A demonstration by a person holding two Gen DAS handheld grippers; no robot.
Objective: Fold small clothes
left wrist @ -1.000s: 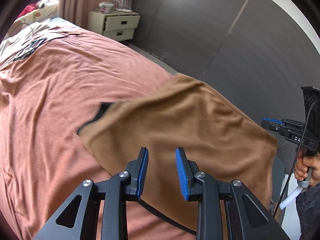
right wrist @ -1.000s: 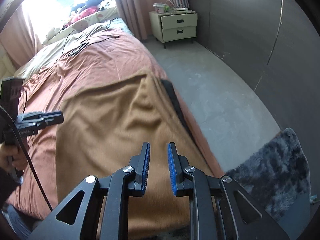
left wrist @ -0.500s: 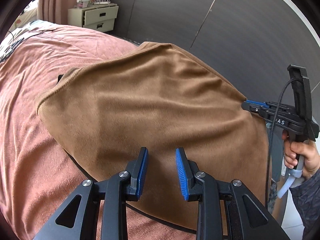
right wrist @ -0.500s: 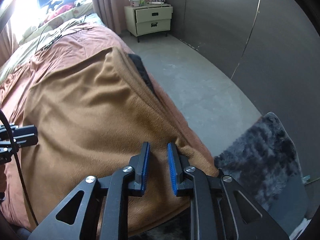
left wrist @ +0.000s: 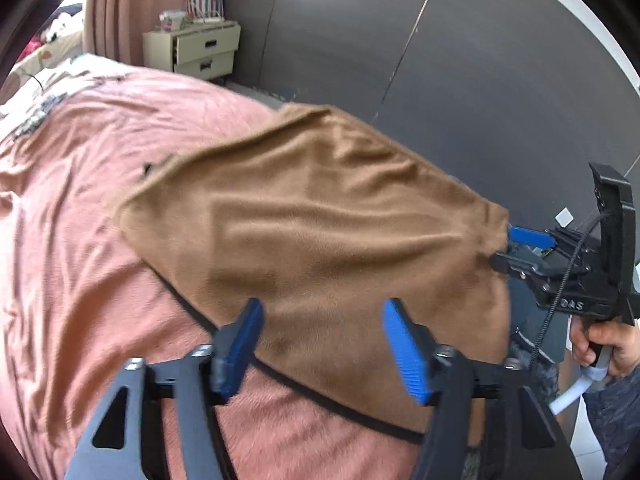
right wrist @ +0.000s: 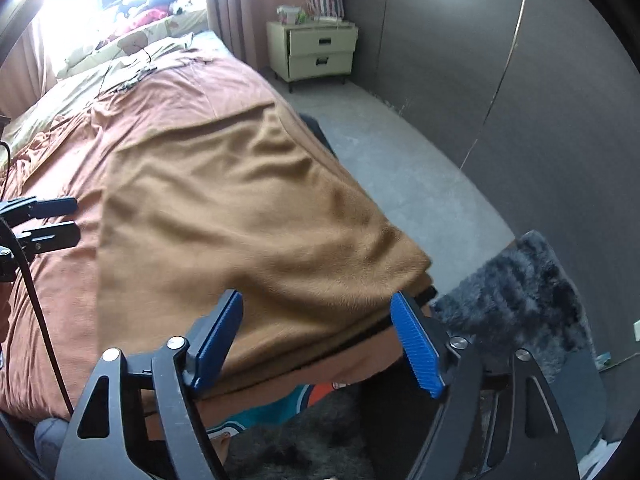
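Observation:
A tan garment (left wrist: 320, 220) with a thin black trim lies spread on the pink bed cover (left wrist: 80, 240), reaching the bed's near edge. My left gripper (left wrist: 322, 312) hovers over its near edge, jaws opening wide, no cloth pinched between the pads. My right gripper (right wrist: 316, 304) is likewise opening above the garment (right wrist: 240, 200) near its right corner, pads clear of the cloth. The left wrist view shows the right gripper (left wrist: 516, 248) at that corner. The right wrist view shows the left gripper (right wrist: 44, 220) just left of the cloth.
A cream nightstand (right wrist: 316, 48) stands past the bed by a curtain. Dark wardrobe panels (left wrist: 440, 60) run along the right. A grey furry rug (right wrist: 520, 292) lies on the concrete floor (right wrist: 400, 160) by the bed corner. A hand (left wrist: 604, 344) holds the right gripper's handle.
Both pairs of jaws have spread from a narrow gap to wide. Both grippers moved across the bed; the garment's black collar area, visible a second ago, is now almost covered by tan cloth.

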